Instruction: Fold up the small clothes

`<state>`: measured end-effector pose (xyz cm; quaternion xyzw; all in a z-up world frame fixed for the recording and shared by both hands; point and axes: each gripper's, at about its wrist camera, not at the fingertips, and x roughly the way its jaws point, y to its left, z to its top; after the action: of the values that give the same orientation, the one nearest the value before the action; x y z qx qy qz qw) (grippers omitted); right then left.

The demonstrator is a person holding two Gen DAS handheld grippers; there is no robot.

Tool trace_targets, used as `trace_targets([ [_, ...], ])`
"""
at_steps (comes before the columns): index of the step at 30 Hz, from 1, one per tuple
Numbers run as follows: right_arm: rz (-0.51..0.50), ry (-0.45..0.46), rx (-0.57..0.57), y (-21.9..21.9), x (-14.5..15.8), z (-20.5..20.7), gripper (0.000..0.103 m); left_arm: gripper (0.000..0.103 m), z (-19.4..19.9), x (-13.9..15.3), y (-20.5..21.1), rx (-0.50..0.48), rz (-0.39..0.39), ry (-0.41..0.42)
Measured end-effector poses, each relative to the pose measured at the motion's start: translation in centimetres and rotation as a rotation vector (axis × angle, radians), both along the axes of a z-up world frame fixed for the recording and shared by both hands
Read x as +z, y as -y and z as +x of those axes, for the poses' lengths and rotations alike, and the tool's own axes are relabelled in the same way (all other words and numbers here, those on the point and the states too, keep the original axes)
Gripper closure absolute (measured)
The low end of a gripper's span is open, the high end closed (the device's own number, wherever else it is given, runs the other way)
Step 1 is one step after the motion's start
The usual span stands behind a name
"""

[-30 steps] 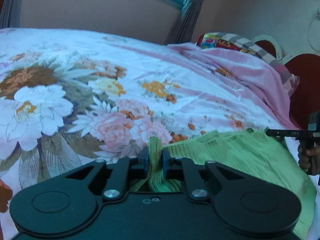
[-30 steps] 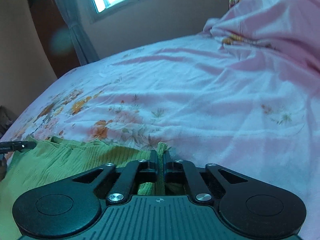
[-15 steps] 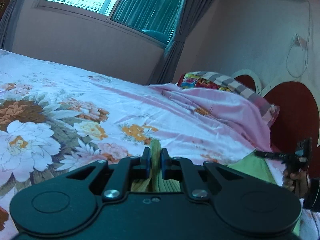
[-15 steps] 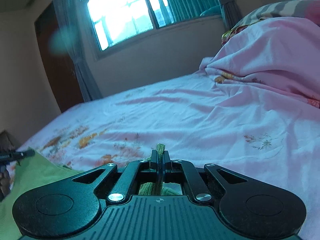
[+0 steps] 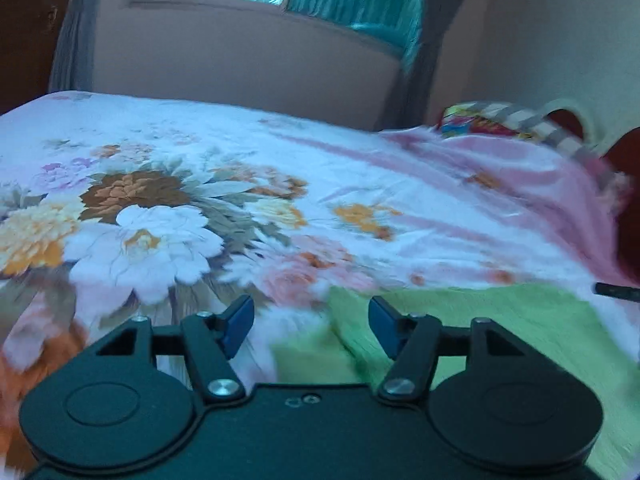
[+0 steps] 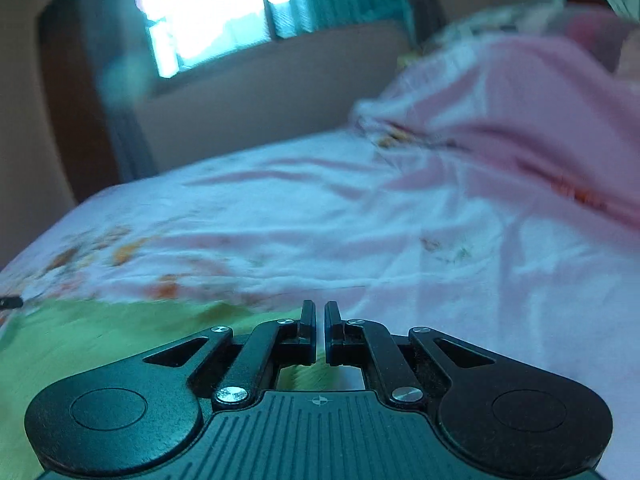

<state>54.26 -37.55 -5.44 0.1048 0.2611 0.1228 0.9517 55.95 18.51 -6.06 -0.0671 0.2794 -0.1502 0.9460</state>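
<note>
Left wrist view: the left gripper [image 5: 311, 322] has its blue-padded jaws spread apart and opening wider, with nothing pinched between them. Just below and ahead of the gap lies the pale green ribbed garment [image 5: 480, 320], spread on the floral-printed pink and white bedsheet [image 5: 160, 220], its near corner under the right-hand pad and a flap running off to the right. At the far right edge a thin dark tip of the other tool [image 5: 616, 291] pokes in over the green cloth. A crumpled pink blanket [image 5: 520, 184] is heaped toward the head of the bed. The picture is smeared by motion, so the garment's edges are hard to read.

Right wrist view: the right gripper [image 6: 320, 332] shows its jaws almost together, only a narrow slit between them. No cloth rises between the tips; a scrap of green shows lower down behind them, and I cannot tell whether it is pinched or merely lying underneath. The green garment [image 6: 80, 340] stretches to the left on the bedsheet [image 6: 360, 220].

The step in hand looks like laying down a finished fold. To do it well, both corners should be let go evenly so the top layer lands square on the lower one, and the tools should lift clear without dragging the cloth; then the edge can be pressed flat before the next fold.
</note>
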Motion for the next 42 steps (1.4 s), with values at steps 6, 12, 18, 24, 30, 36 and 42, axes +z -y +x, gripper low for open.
trace_targets([
  [6, 0.043, 0.001, 0.067, -1.2, 0.6, -6.6, 0.1, 0.045, -7.7, -0.5, -0.3, 0.052, 0.07, -0.005],
  [12, 0.082, -0.094, 0.06, -2.4, -1.2, -9.4, 0.1, 0.045, -8.6, -2.8, 0.7, -0.019, 0.127, -0.137],
  [18, 0.131, -0.124, 0.02, -1.8, -1.4, -11.7, 0.1, 0.045, -10.6, -2.6, -0.1, -0.111, 0.163, -0.172],
  [24, 0.1, -0.141, -0.015, -1.4, -0.7, -13.5, 0.1, 0.046, -14.6, 0.1, -1.2, -0.033, 0.039, -0.04],
  [30, 0.147, -0.07, -0.011, 0.3, 0.6, -16.4, 0.047, 0.046, -12.9, -0.3, -2.5, -0.098, -0.416, -0.146],
  [36, 0.18, -0.061, -0.011, 0.7, 0.8, -16.7, 0.047, 0.05, -9.0, -2.7, -1.8, -0.103, -0.5, -0.267],
  [42, 0.195, -0.085, -0.02, 0.8, -0.1, -16.6, 0.047, 0.098, -8.3, -4.2, -0.7, -0.176, -0.566, -0.277],
])
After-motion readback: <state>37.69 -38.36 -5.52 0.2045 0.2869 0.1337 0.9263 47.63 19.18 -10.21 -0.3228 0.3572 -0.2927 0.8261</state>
